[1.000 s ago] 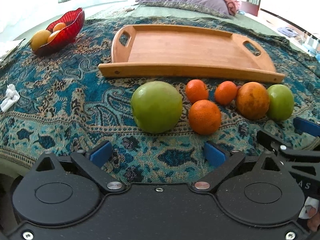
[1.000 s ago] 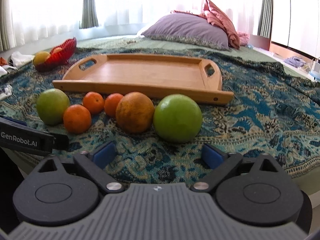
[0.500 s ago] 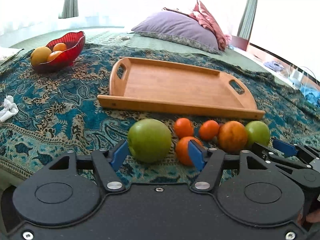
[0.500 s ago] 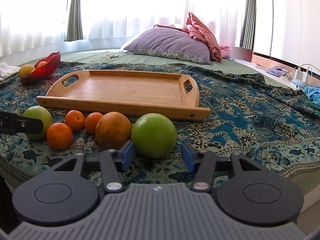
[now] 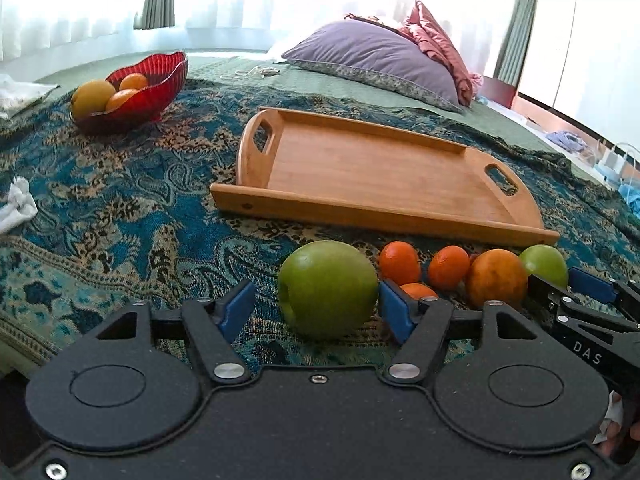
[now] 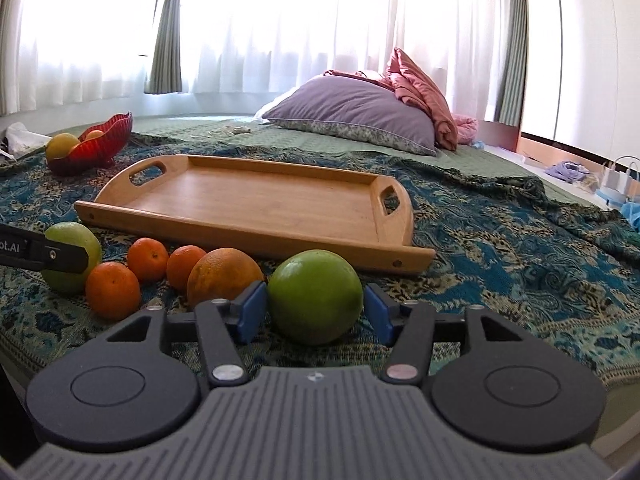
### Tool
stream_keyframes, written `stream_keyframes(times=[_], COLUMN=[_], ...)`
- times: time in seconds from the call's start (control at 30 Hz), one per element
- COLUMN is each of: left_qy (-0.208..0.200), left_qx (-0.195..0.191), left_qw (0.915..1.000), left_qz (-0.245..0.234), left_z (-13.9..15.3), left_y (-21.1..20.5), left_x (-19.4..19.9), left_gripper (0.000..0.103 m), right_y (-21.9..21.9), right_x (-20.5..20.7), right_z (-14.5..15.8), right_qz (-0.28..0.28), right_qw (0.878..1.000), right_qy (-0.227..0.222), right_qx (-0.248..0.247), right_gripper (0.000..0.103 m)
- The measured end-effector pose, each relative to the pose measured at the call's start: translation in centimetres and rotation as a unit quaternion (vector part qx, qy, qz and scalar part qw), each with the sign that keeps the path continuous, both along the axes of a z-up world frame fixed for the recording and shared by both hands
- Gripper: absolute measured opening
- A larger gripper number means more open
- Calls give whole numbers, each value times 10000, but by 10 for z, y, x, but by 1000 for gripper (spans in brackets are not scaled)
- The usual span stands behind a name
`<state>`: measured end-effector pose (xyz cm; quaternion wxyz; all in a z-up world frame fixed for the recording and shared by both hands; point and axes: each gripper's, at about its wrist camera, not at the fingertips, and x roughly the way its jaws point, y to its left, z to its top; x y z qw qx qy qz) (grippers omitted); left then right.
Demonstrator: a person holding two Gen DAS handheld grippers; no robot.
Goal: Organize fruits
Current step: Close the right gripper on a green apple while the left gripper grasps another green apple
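Three fruits (image 5: 107, 95) in red bowl (image 5: 166, 82); left claw (image 5: 317, 309), right claw (image 6: 316, 313) opening around green apples (image 5: 326, 280) (image 6: 314, 292).

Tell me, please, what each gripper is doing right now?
Left gripper: open, jaws just opening, apple between them.
Right gripper: open, jaws just opening, green fruit between them.

Bright curtained windows (image 6: 280, 32) behind bed (image 6: 520, 248) w/ purple pillow (image 6: 352, 116).

Fruit row (image 6: 168, 268) is lying before the tray (image 6: 256, 200). Bowl (image 6: 100, 144) is sitting behind-left, pillow (image 6: 352, 116) seemingly lying farthest back.
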<state>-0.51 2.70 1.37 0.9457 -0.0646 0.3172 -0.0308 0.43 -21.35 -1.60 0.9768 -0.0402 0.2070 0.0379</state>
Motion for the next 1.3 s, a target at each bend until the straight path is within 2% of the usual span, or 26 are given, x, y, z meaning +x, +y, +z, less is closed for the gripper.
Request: stream_keyframes(times=[0.23, 0.57, 0.8, 1.0, 1.23, 1.3], left_qy=[22, -47, -116, -254, -369, -413], left_qx=[-172, -324, -96, 387, 390, 413], left_qw=[9998, 9994, 9998, 9989, 9986, 9983], left_qz=[84, 118, 88, -11, -1, -12], left_z=[-9, -13, -18, -24, -26, -25], left_y=[4, 3, -3, -16, -16, -16], left_x=[7, 10, 9, 5, 3, 2], left_gripper=[73, 72, 72, 72, 72, 64], right_y=[-10, -13, -9, -6, -5, -5], right_x=[11, 22, 28, 25, 25, 25], right_z=[-2, -8, -20, -26, -29, -30], right_qz=[46, 72, 60, 9, -41, -54], right_qw=[9999, 9994, 9990, 9993, 9994, 9994], right_qy=[56, 171, 374, 282, 201, 175], right_qx=[131, 290, 256, 228, 295, 305], right_gripper=[87, 89, 89, 89, 90, 90])
